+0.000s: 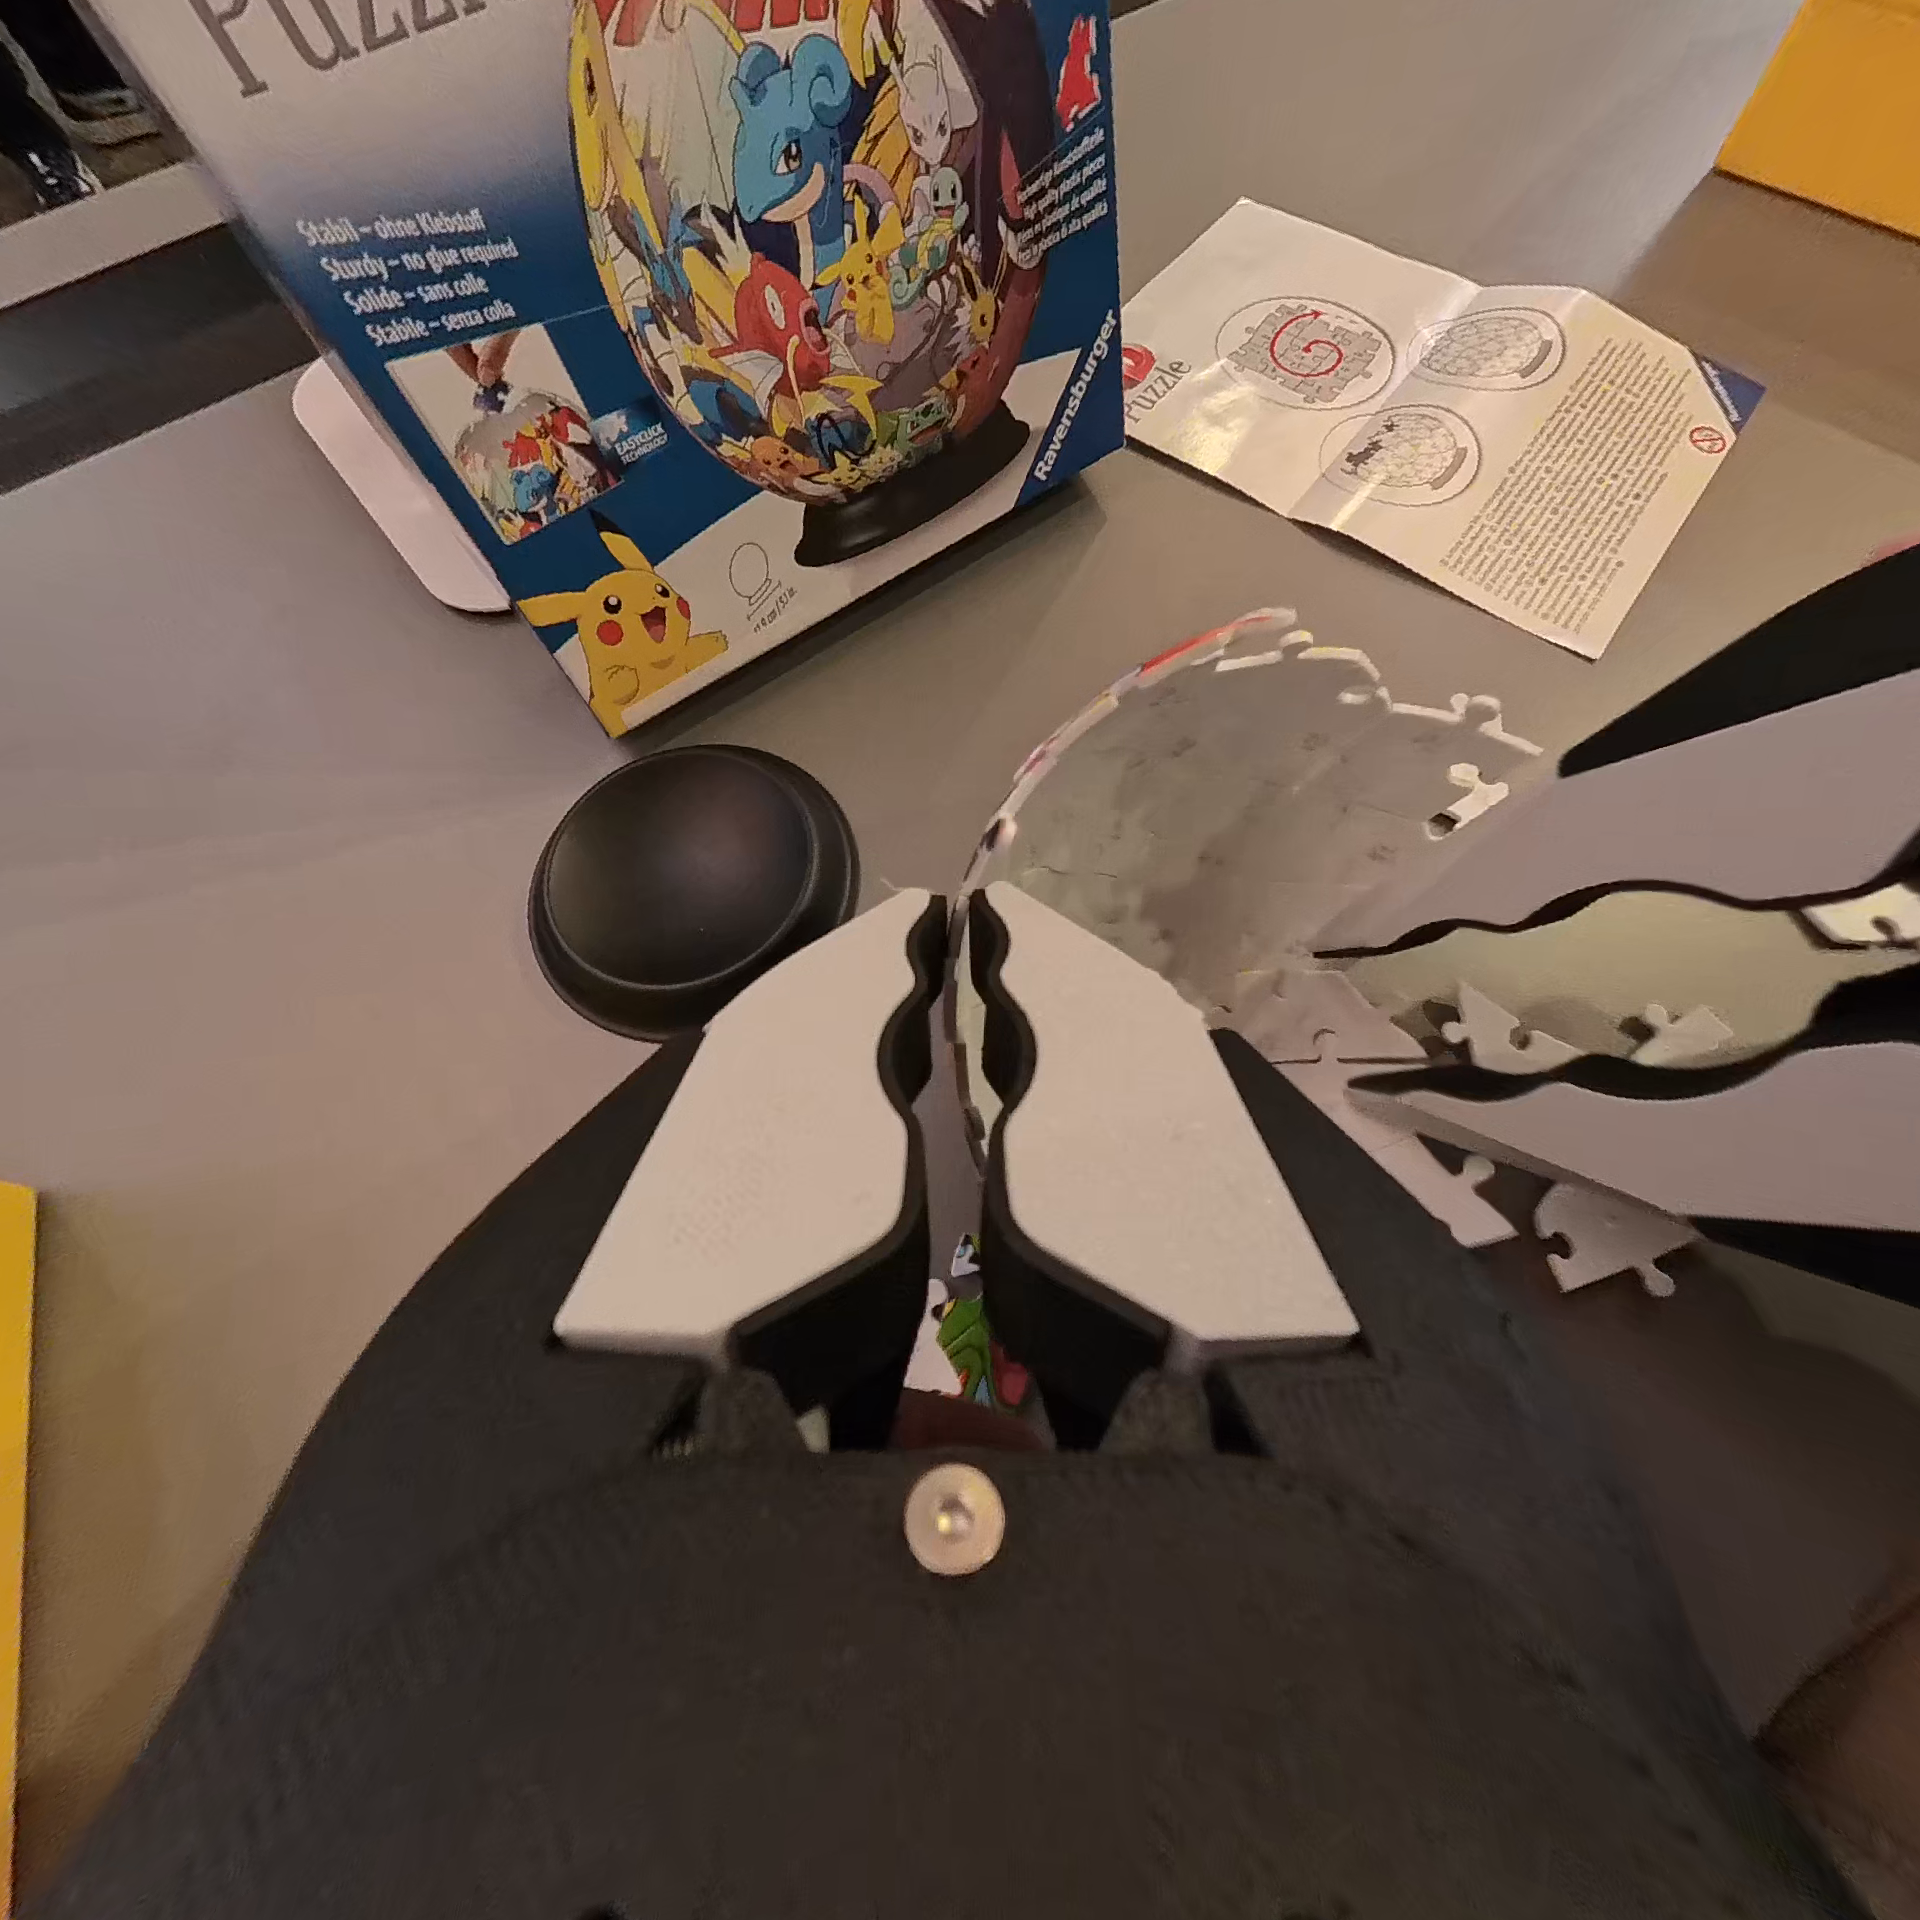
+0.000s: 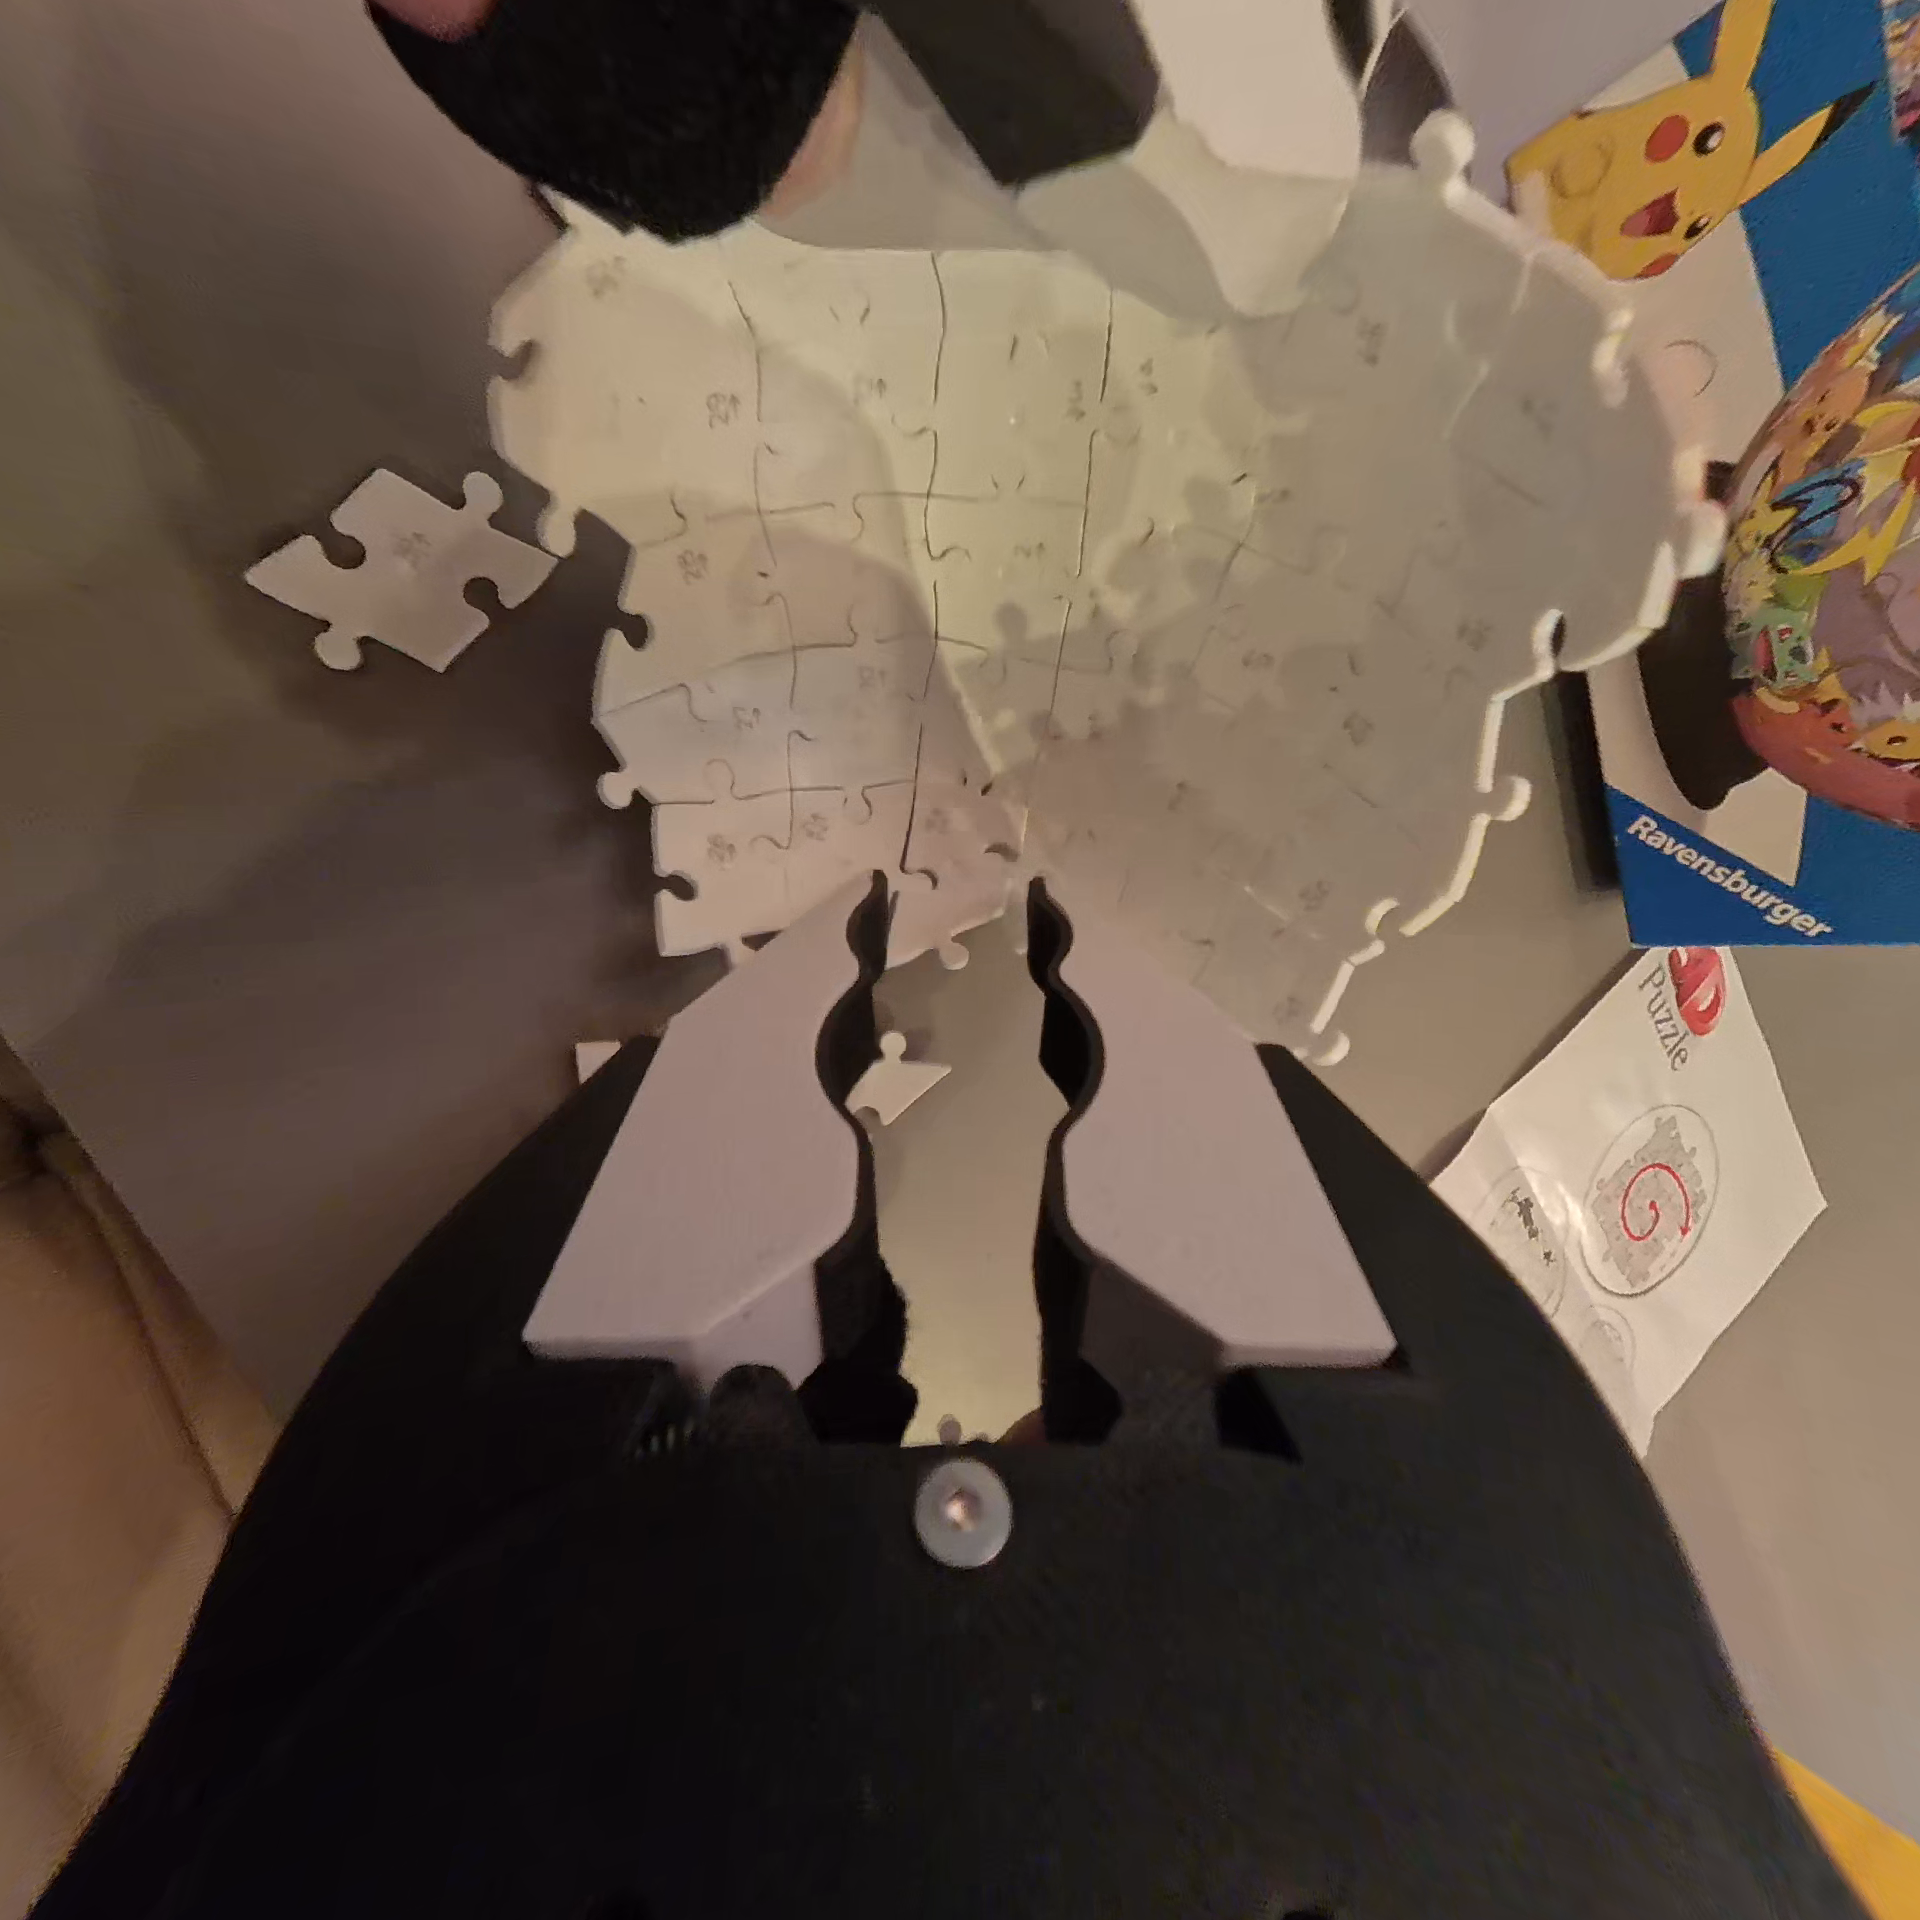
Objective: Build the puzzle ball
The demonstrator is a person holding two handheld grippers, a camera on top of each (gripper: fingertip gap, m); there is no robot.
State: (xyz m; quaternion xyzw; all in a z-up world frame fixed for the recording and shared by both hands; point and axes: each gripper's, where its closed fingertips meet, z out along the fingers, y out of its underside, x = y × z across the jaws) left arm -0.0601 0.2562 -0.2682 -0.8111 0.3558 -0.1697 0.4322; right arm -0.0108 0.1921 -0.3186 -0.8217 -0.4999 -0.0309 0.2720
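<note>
Left gripper pinched nearly closed; right gripper jaws parted

My left wrist view looks forward, low and close, toward the box. My right looks steeply down, closer. Both share the puzzle shell and leaflet.

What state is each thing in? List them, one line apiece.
Left claw: shut on the rim of the puzzle shell.
Right claw: open, tips at the shell's edge, gripping nothing.
Puzzle shell: partly built, curved, white inside facing the right camera.
Loose piece: lying flat on the table, white side up.
Black stand: empty, on the table.
Box: standing upright.
Leaflet: unfolded, flat.
</note>
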